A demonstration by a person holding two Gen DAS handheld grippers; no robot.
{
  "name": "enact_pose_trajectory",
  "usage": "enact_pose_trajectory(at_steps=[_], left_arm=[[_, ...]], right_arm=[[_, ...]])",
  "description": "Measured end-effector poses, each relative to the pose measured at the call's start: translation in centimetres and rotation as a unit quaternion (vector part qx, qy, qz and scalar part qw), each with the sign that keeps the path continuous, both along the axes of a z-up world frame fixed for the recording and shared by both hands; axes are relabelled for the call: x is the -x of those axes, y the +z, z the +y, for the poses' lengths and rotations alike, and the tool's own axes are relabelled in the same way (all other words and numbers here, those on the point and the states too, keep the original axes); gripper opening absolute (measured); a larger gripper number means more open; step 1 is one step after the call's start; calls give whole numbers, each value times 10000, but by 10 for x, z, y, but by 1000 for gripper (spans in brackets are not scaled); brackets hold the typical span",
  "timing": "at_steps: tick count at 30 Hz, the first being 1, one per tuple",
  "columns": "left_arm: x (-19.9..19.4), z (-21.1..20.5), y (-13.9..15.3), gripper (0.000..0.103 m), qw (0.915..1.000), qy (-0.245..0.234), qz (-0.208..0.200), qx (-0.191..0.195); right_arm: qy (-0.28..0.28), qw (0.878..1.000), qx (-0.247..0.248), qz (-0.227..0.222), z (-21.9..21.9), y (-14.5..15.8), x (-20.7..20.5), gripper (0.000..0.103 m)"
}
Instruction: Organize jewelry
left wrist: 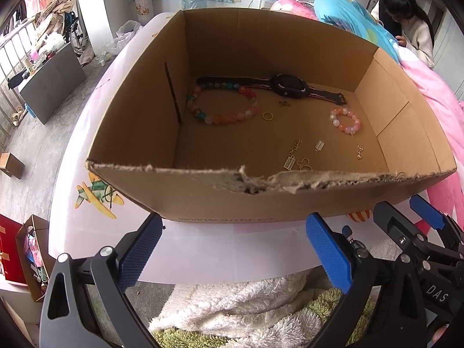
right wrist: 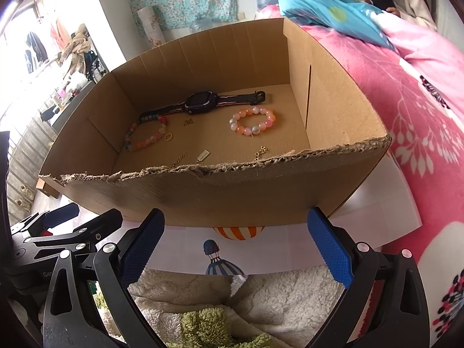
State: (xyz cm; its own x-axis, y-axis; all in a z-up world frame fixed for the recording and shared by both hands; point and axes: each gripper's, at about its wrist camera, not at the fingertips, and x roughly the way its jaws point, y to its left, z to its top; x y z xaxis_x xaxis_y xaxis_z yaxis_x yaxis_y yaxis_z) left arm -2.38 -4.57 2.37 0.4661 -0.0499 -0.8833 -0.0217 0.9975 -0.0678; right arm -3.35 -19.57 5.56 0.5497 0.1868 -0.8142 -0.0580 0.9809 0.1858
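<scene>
Both grippers hang spread wide and empty — the left gripper [left wrist: 233, 246] and right gripper [right wrist: 236, 243] short of the torn near wall of the cardboard box [left wrist: 203, 200]. Ahead of them, on the box floor, lie a watch [left wrist: 290, 85], a large bead bracelet [left wrist: 223, 105], a small bead bracelet [right wrist: 251, 121] and gold trinkets (details too small). Only the right view shows the pink blanket [right wrist: 420, 121] beside its gripper.
</scene>
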Motion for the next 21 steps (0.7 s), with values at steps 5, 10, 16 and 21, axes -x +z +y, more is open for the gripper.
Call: enact_pose_trajectory(at_steps=[5,10,16,21], left_arm=[[0,0,0,97,10000,0,-8,-4],[0,0,2,97,10000,-6,-16,0],[0,0,2,97,10000,-3,-15,-7],[0,0,1,97,10000,-3,-10,7]], right_arm=[[3,10000,-2,-8,0,0,0,95],[2,10000,0,-13,-1,0,0,95],[3,10000,-8,-7,-1,0,0,95],[1,10000,-3,-9,-1,0,1,95]])
